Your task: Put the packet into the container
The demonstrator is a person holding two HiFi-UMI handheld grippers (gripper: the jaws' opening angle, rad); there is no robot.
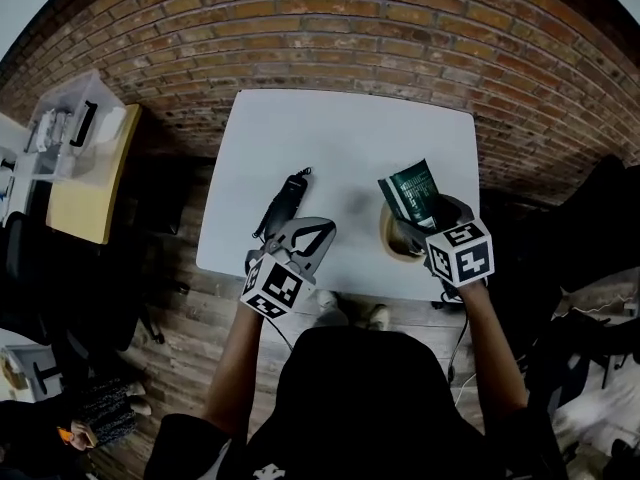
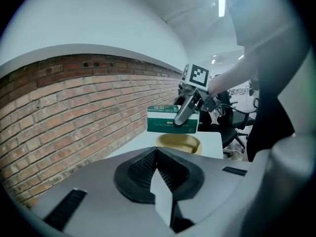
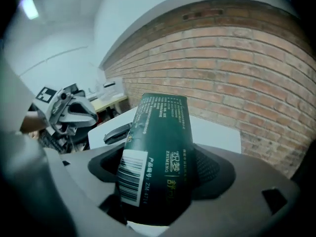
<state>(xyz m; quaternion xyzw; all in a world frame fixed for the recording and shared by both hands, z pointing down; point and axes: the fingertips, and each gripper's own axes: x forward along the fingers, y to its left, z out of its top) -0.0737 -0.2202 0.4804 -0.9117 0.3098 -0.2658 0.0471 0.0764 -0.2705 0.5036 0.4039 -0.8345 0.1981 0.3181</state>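
The right gripper (image 1: pixel 422 224) is grasping 1 dark green packet (image 1: pixel 410 190) above a round tan container (image 1: pixel 389 240) on a white table (image 1: pixel 340 133); the left gripper (image 2: pixel 157 153) is hovering clenched and empty.

A black handheld tool (image 1: pixel 283 205) lies on the left half of the white table (image 1: pixel 350 138). A brick wall (image 1: pixel 350 38) stands behind its far edge. Far left, a clear plastic bin (image 1: pixel 75 118) sits by a yellow-topped side table (image 1: pixel 95 183).

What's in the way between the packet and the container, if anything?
Nothing visible. The right gripper holds the packet just above the container's open mouth; the black tool lies well aside on the table.
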